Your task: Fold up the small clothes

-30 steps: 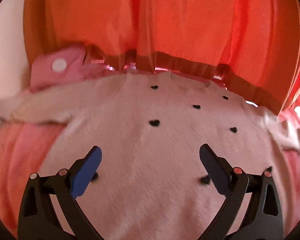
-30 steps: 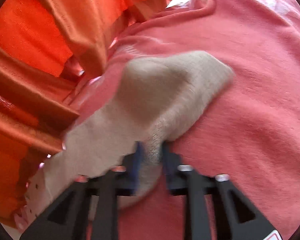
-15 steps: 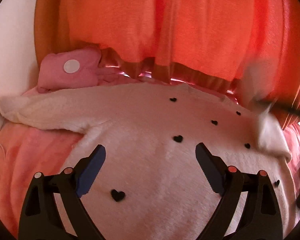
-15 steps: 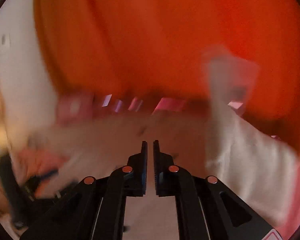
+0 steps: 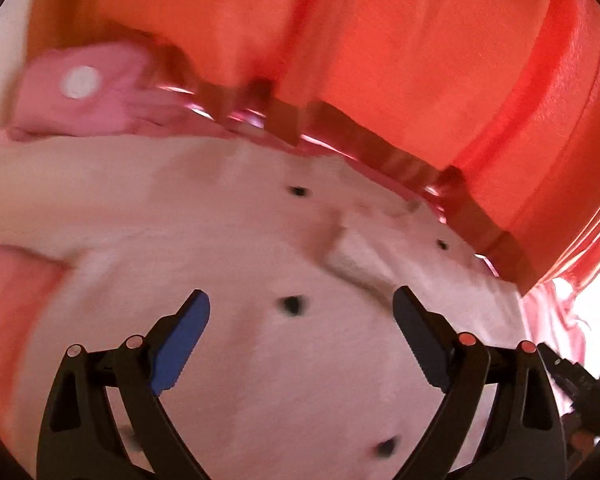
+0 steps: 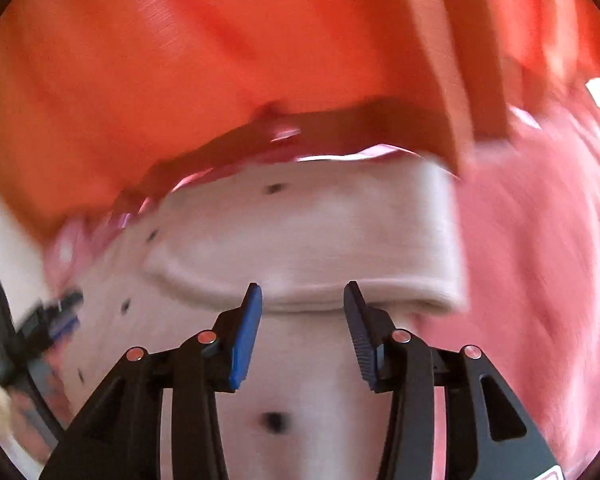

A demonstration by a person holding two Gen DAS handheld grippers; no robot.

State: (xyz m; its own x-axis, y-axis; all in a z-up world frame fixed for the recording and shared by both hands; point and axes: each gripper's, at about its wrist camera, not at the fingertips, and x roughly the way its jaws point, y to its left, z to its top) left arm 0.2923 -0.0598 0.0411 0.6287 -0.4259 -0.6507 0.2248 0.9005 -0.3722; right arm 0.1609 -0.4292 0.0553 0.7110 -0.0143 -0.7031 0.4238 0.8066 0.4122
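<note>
Both tools hover over one cream sweater (image 5: 228, 360) spread flat on a pink blanket (image 6: 540, 280). Left tool (image 5: 301, 322) stands wide open with nothing between its two blue pads, only the sweater's front beneath them. Right tool (image 6: 302, 312) is partly open, its jaws having just been opening; the folded sleeve (image 6: 340, 248) lies just ahead of its tips, and the pads do not press on it (the fabric looks free). That one sleeve is laid across the sweater's chest, its cuff end (image 5: 352, 256) showing in the left view as a raised fold right of centre. The other sleeve (image 5: 60, 196) stretches out to the left of that view, unfolded. Small black hearts dot the sweater: four can be counted in the left view, one (image 5: 290, 305) between the left tool's tips; the right view shows about five, some only smears. One pink item (image 5: 88, 92) with a single white round patch sits beyond the sweater's far left, at the foot of an orange curtain (image 5: 340, 40) that hangs along the blanket's far side. At the left edge of the right view the left tool (image 6: 64, 312) shows again, blurred.
</note>
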